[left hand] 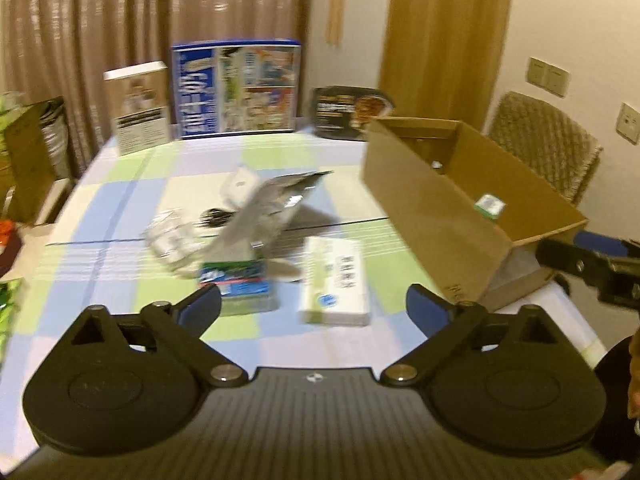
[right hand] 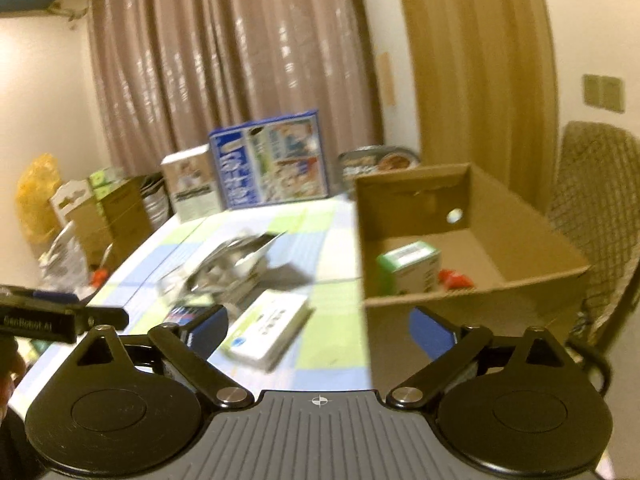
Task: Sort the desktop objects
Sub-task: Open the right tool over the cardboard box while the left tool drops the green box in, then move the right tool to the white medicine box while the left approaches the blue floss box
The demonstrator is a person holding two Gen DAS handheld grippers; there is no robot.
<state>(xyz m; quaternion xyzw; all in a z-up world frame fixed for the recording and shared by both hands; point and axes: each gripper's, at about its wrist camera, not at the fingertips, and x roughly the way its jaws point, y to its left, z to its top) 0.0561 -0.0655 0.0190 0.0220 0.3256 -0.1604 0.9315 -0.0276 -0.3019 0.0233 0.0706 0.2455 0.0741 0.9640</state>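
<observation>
Cardboard box (right hand: 472, 240) is seen at the right of the table (left hand: 120, 208), a green carton (right hand: 408, 266) already inside. Left hand-held gripper (left hand: 314, 306) and right hand-held gripper (right hand: 318, 326) are both spread wide, nothing held. Near them lies a white flat box (left hand: 336, 280): judged light, stiff, best pinched across its short sides. Silver foil pouch (left hand: 276, 200) behind is judged limp and slippery.

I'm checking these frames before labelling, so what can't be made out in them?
- Print on the white packet: motion blur, both views.
- Cardboard box floor: near wall hides it, left wrist view.
- Small red thing in the box: too blurred to name, right wrist view.
- Silver bag: smeared.
</observation>
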